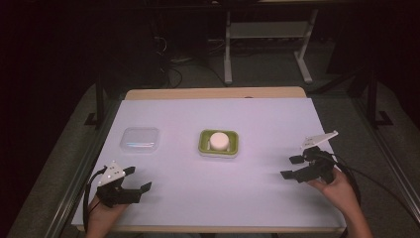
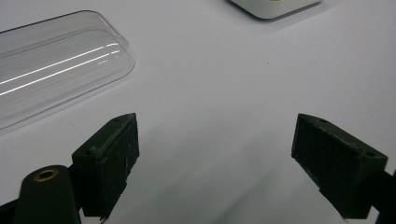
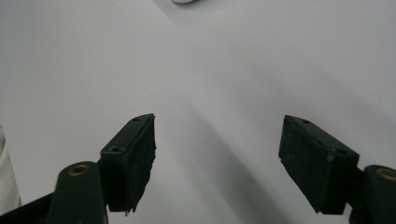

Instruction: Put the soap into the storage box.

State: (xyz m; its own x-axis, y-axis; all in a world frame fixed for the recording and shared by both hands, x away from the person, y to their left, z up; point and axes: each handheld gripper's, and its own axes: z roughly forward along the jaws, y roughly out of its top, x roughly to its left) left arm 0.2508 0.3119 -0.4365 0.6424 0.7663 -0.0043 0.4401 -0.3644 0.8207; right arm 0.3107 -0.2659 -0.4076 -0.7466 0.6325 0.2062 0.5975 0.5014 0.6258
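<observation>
While both hands rest near the table's [image 1: 277,114] front edge, the left gripper [image 1: 140,179] and the right gripper [image 1: 292,166] each hold their jaws apart with nothing between them. Well ahead sit a clear plastic lid [image 1: 140,139] (left of centre) and a green tray [image 1: 204,144] holding a white soap bar [image 1: 219,141].

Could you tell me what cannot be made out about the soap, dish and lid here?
- Soap: high view, too small to read its surface.
- Dish: left gripper view, cut by the top edge; its inside is unseen.
- Lid: left gripper view, cut by the left edge; whether anything lies beneath stays unclear.
</observation>
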